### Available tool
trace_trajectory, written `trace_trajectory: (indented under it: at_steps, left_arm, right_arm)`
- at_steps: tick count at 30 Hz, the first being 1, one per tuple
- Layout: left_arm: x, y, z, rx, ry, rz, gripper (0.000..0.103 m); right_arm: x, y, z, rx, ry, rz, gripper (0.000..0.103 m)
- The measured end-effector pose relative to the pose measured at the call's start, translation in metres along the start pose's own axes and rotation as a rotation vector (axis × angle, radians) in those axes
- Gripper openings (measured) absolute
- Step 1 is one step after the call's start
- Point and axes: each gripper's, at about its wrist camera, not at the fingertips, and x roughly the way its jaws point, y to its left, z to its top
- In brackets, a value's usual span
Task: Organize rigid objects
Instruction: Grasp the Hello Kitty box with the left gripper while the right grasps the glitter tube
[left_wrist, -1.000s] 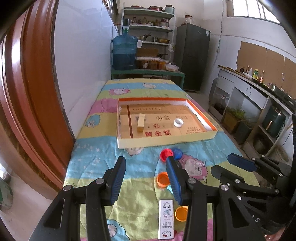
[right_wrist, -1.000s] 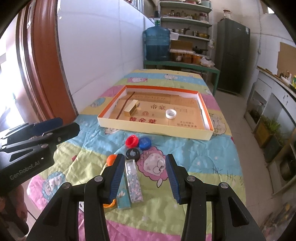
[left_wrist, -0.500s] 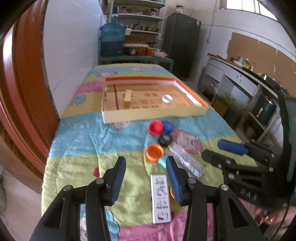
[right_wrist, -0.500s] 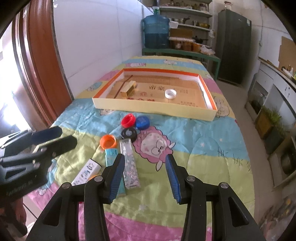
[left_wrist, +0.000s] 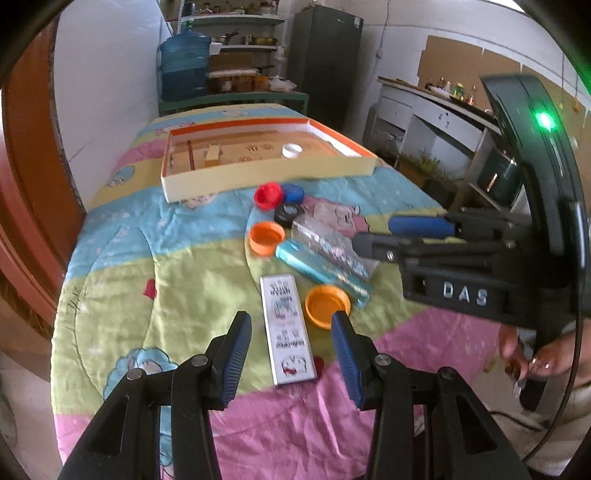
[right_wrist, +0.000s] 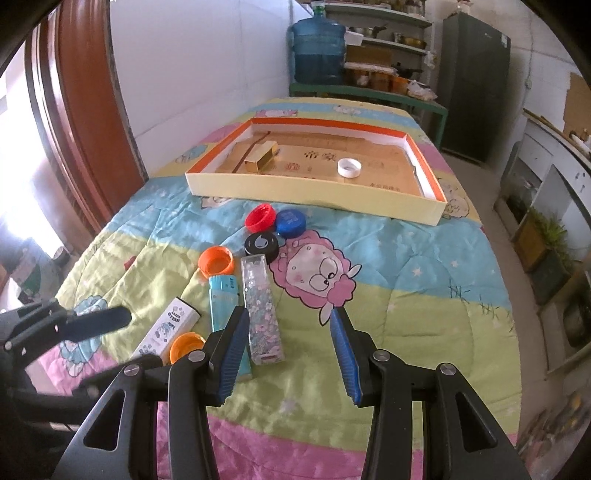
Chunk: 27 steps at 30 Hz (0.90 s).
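Loose pieces lie on the quilted table: a white printed box (left_wrist: 288, 325) (right_wrist: 166, 328), a teal box (left_wrist: 321, 271) (right_wrist: 223, 302), a glittery clear box (left_wrist: 332, 249) (right_wrist: 260, 306), two orange caps (left_wrist: 327, 305) (left_wrist: 266, 238), and red (right_wrist: 260, 216), blue (right_wrist: 290, 222) and black (right_wrist: 261, 245) caps. My left gripper (left_wrist: 291, 332) hangs open above the white box's near end. My right gripper (right_wrist: 286, 325) is open just right of the glittery box, nothing between its fingers. The shallow cardboard tray (right_wrist: 314, 194) holds a gold block (right_wrist: 260, 158) and a white cap (right_wrist: 349, 167).
The wall and a wooden door frame (right_wrist: 74, 122) run along the table's left side. A water jug (right_wrist: 319, 48), shelves and a dark fridge (right_wrist: 472, 81) stand beyond the far end. A counter (left_wrist: 436, 114) and a person's hand (left_wrist: 535, 354) are on the right.
Both grippers have come down toward the table. The left one swung rightward over the white box, so the loose pieces look larger and nearer. Jaw widths are unchanged.
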Motion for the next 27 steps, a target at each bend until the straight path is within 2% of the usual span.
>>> trace_trajectory:
  at_steps: [15,24,27]
  left_arm:
    - [0.013,0.017,-0.006,-0.057,0.026,0.0,0.045]
    - [0.02,0.017,-0.002,-0.039,0.013,0.025,0.045]
    - [0.021,0.017,-0.002,-0.033,0.008,0.038,0.04]
  right_arm:
    - [0.011,0.003,0.0,-0.016,0.021,-0.006,0.047]
    - [0.026,0.01,0.006,-0.073,0.041,-0.011,0.047]
    - [0.029,0.011,0.008,-0.084,0.04,-0.001,0.043]
